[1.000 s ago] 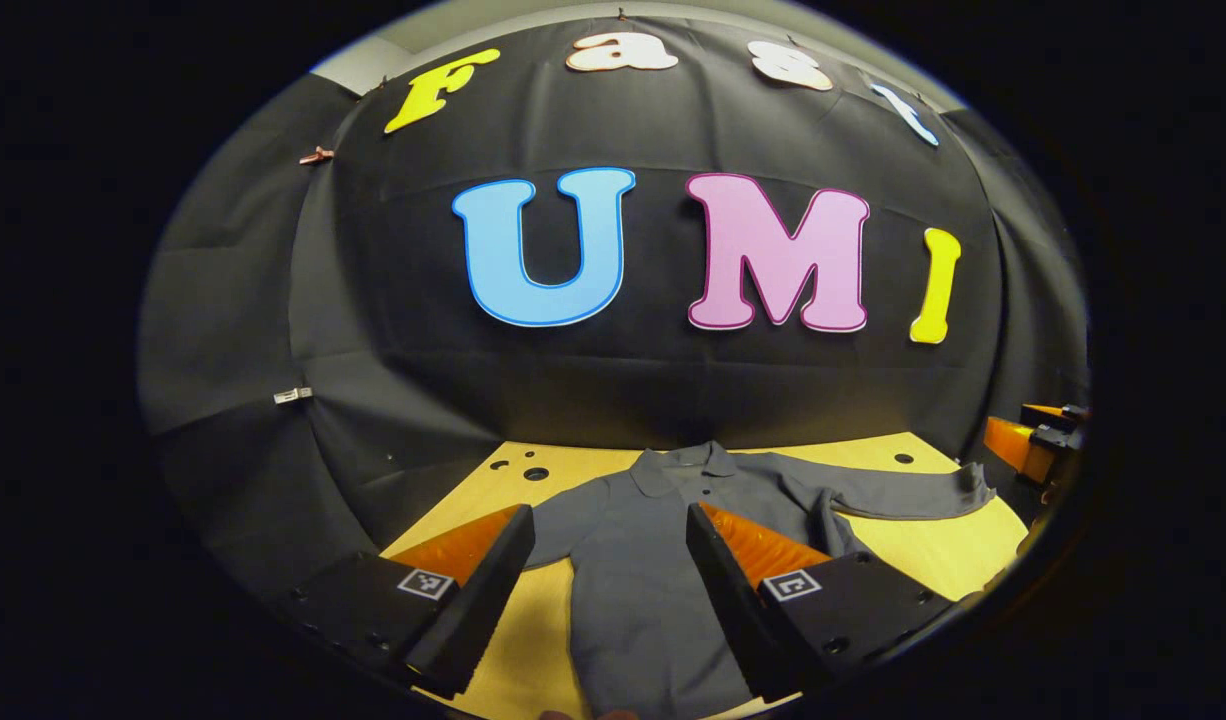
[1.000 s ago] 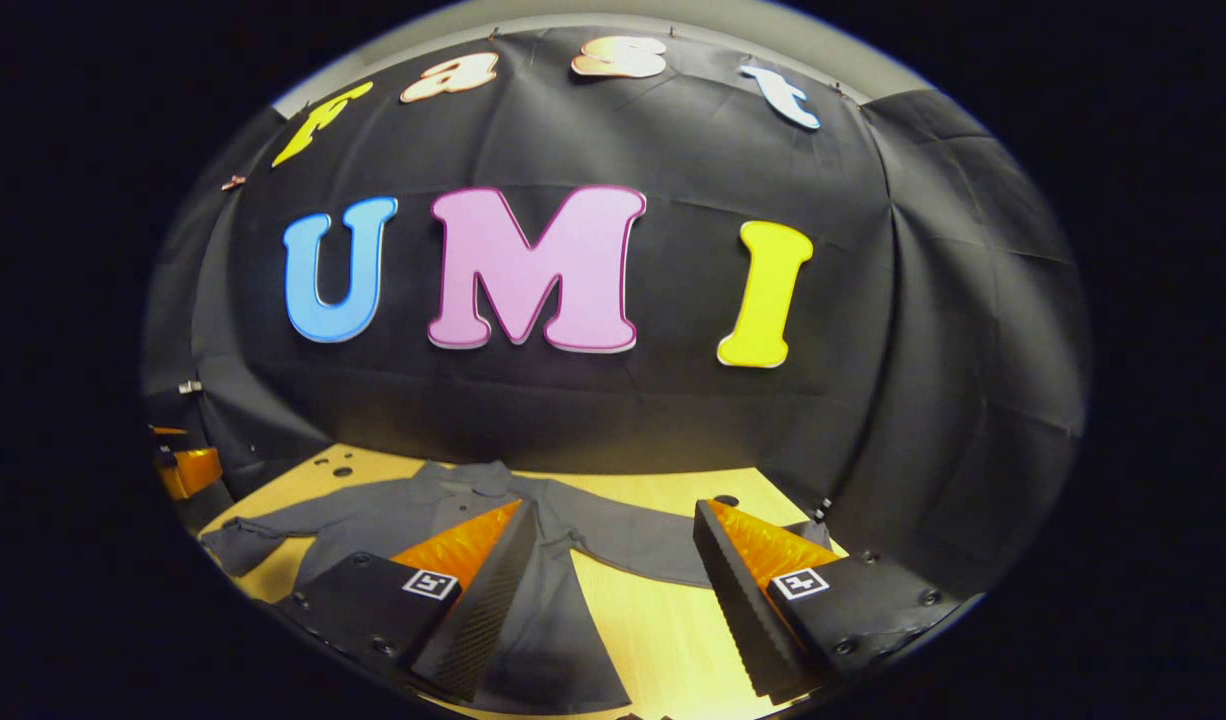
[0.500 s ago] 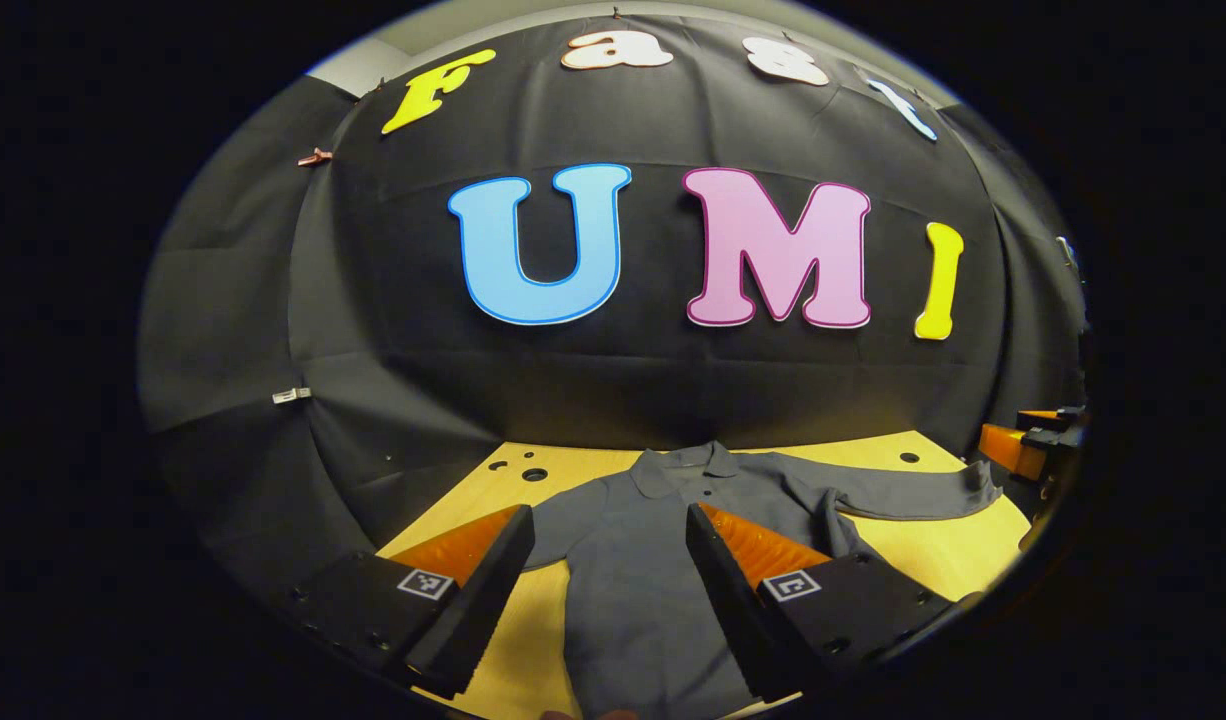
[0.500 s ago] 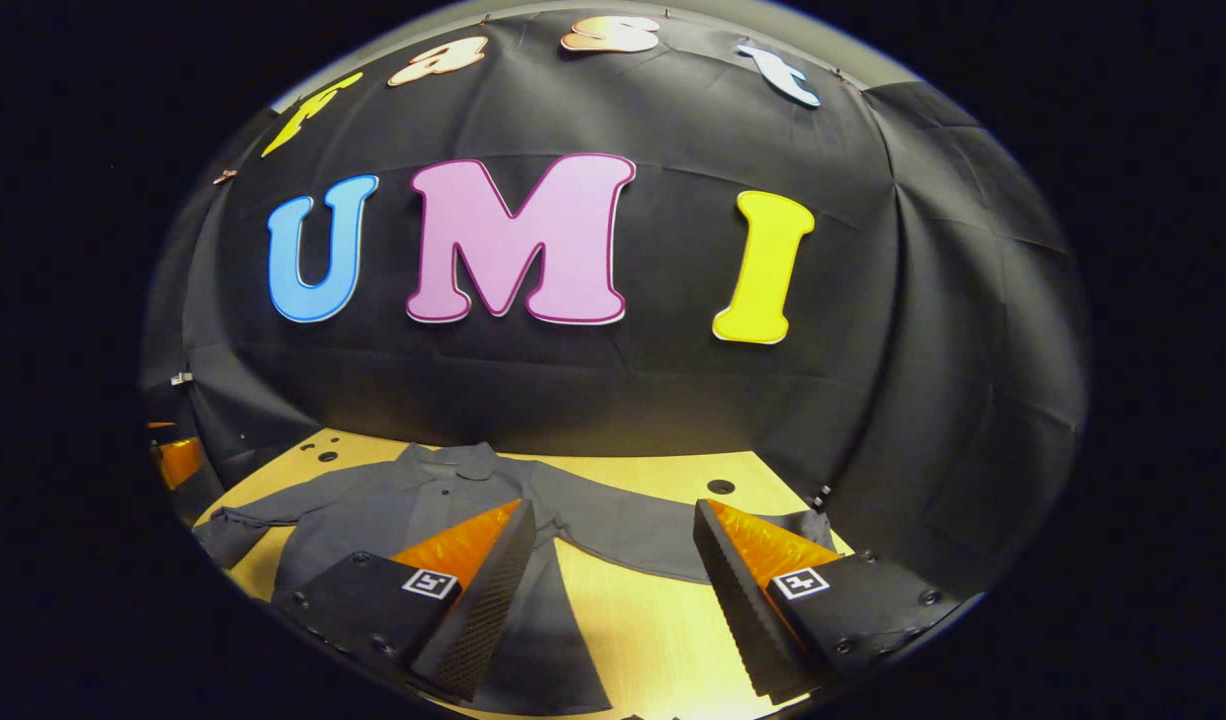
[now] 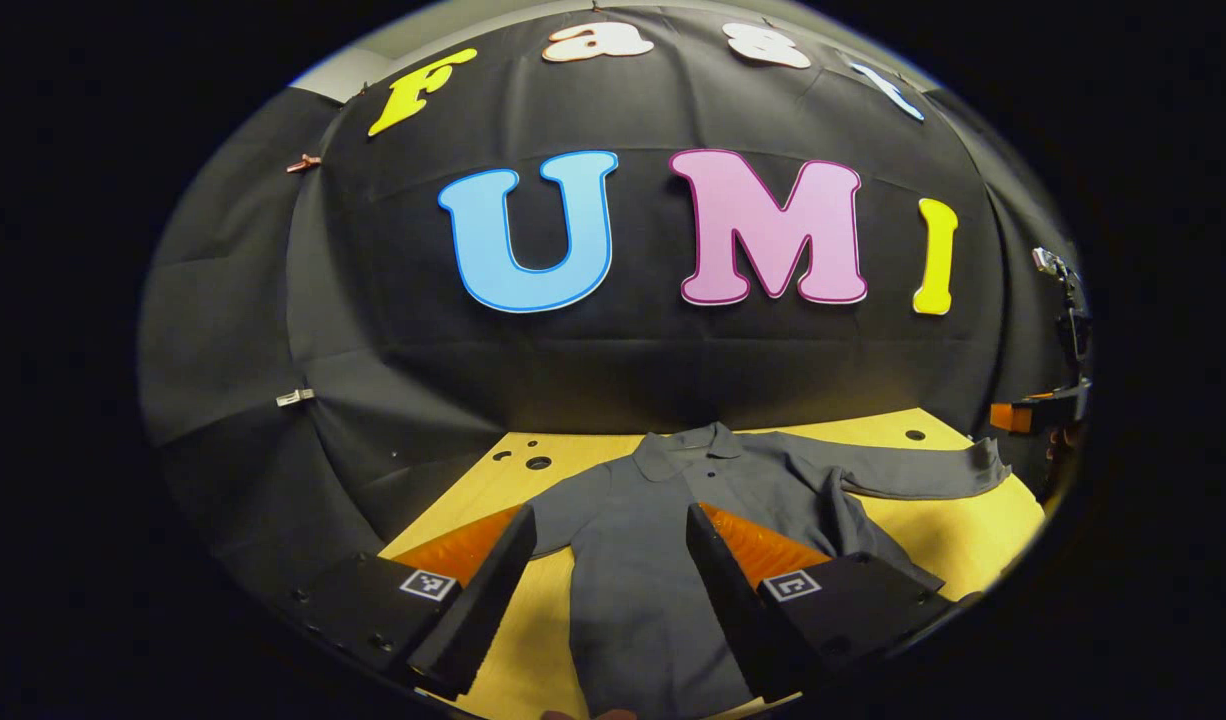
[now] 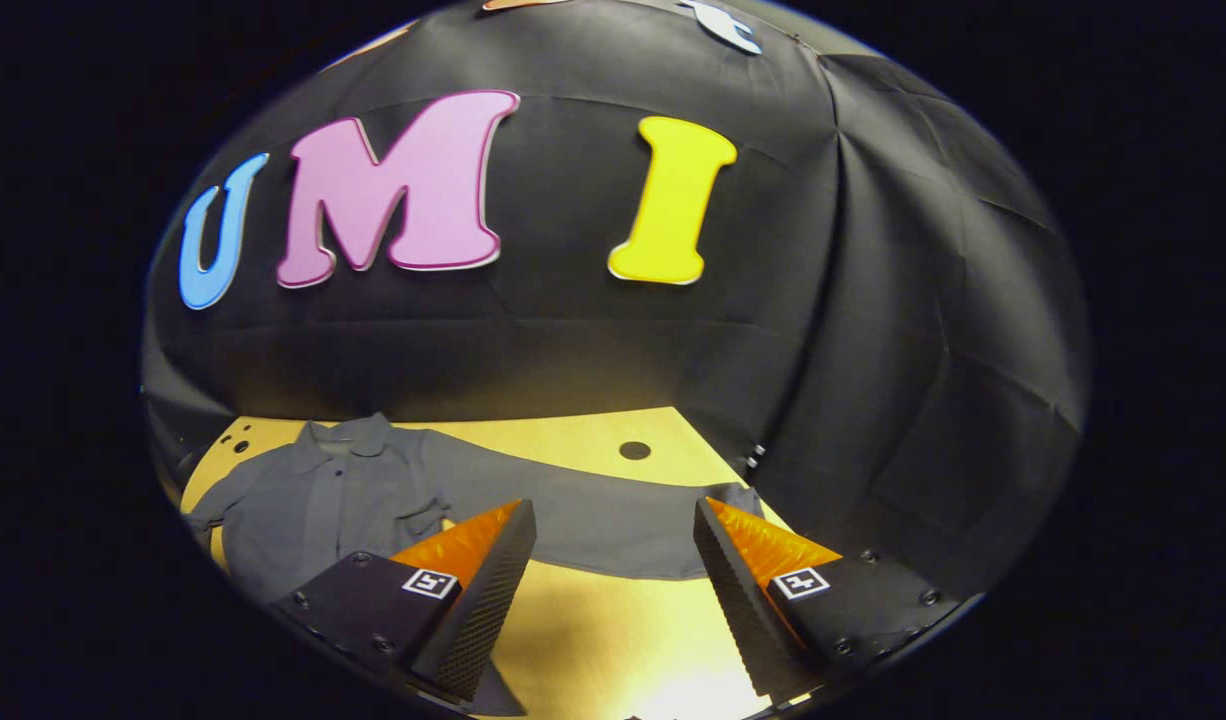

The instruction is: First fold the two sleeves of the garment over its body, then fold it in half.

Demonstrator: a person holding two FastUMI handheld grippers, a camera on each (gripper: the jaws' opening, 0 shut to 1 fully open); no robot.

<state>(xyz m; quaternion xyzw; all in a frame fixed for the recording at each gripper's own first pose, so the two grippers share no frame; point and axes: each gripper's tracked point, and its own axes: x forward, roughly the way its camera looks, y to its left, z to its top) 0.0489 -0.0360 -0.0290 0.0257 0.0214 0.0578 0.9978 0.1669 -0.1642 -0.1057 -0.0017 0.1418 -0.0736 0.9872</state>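
I take the grey garment (image 5: 653, 560) as my landmark; it lies flat and face up on the wooden table (image 5: 973, 530), collar toward the booth wall, both sleeves spread out to the sides, so no fold is made yet. Starting at the left side of the garment, my left gripper (image 5: 605, 580) hangs low over its left shoulder and chest, near its left sleeve (image 5: 563, 515); the jaws stand wide apart and hold nothing. Compared with a second ago this gripper has only dipped a little, the garment sitting slightly higher between its fingers. Going right across the body, the right sleeve (image 6: 593, 510) stretches out straight from the shoulder, its cuff at the far right end near the table edge. Here is the real change: my right gripper (image 6: 613, 590) has swung to the right, away from the garment's body, and now it looks along this sleeve with the cuff just beyond its right finger; its jaws are also wide open and empty. I judge this means the first step is starting, with the right sleeve as the first one to pinch and carry over the body.
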